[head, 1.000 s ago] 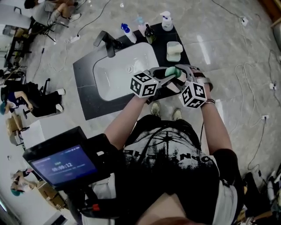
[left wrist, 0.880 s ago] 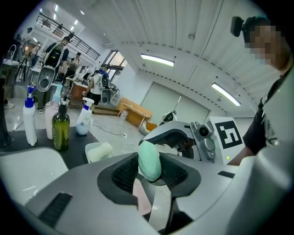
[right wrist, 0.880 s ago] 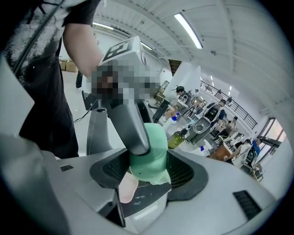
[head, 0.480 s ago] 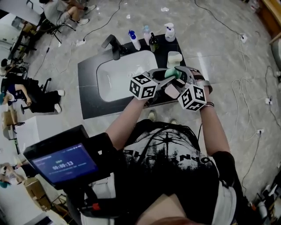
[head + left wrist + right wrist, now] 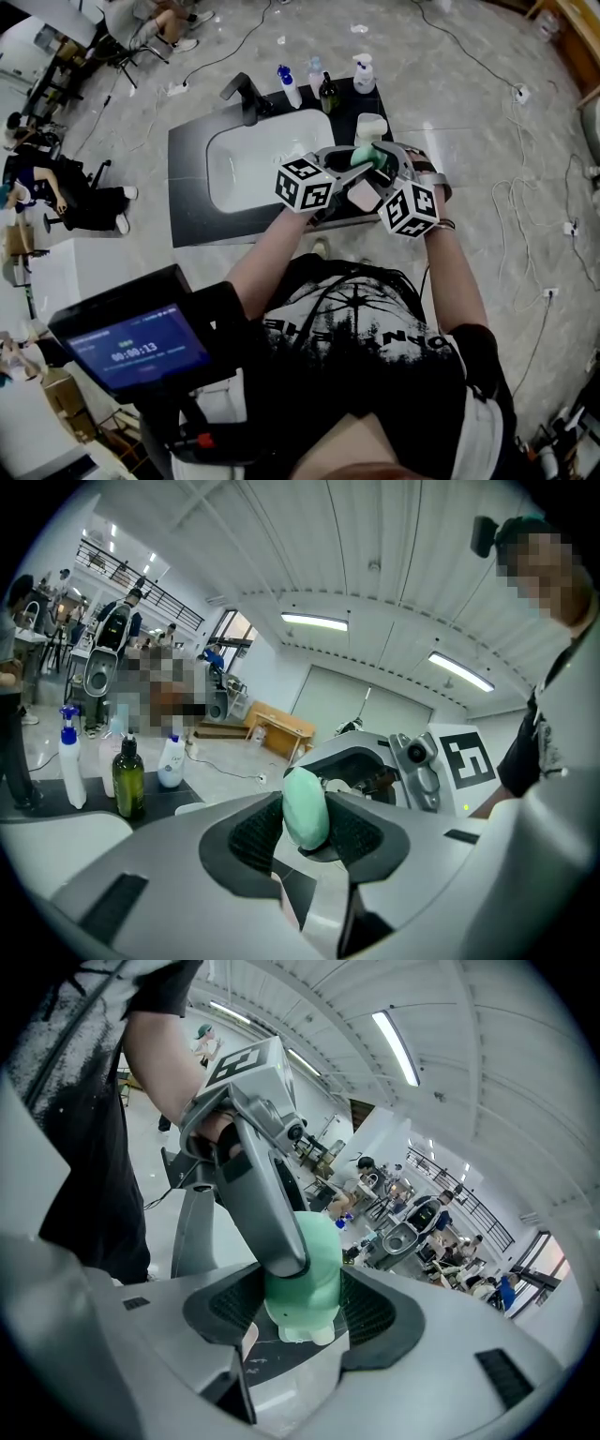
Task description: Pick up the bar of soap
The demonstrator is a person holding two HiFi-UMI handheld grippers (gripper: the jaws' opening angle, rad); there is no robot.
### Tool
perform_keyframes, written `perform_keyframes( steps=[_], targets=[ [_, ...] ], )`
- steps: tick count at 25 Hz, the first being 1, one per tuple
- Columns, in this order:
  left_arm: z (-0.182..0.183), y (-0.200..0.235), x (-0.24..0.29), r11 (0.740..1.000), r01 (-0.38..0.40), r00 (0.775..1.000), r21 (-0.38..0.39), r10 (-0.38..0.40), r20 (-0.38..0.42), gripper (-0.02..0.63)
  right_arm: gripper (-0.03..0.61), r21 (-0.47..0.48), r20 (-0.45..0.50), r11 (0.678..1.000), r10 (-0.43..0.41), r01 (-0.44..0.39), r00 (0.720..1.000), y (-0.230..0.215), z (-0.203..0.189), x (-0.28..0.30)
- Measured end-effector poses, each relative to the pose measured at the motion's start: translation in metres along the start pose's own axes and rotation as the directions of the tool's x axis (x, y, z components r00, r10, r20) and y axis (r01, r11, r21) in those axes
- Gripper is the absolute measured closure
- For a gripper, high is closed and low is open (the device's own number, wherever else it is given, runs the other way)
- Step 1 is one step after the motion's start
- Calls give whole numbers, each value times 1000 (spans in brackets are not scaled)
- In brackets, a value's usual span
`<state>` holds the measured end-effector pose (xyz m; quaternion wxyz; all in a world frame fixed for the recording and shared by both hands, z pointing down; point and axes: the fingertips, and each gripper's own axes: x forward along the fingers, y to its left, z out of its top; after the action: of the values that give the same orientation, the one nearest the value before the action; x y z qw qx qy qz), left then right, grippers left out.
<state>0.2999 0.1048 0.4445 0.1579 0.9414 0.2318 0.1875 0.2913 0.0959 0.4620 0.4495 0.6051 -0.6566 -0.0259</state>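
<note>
Hovering beside the sink (image 5: 246, 161), left gripper (image 5: 304, 825) and right gripper (image 5: 300, 1309) both pinch the bar of soap (image 5: 367, 156): probably light, hard, slick, best squeezed across flat faces.

Timer 00:00:13 on the blue screen (image 5: 139, 349); shirt (image 5: 375, 328) print upside down, not legible

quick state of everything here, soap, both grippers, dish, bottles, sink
bar of soap, held above the counter, gripped from both sides
left gripper, shut on bar of soap
right gripper, shut on bar of soap
soap dish, looks empty
bottles, upright
sink, nothing in it
</note>
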Motion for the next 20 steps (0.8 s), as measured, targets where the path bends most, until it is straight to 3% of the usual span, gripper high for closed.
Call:
perform_keyframes(
  steps=[10, 20],
  targets=[
    [-3, -9, -10, 998, -58, 998, -19, 58, 34, 468, 316, -45, 47, 999, 32, -30, 998, 9, 9, -8],
    [-15, -14, -46, 981, -182, 979, -64, 187, 84, 468, 316, -139, 128, 985, 121, -103, 984, 35, 38, -5]
  ],
)
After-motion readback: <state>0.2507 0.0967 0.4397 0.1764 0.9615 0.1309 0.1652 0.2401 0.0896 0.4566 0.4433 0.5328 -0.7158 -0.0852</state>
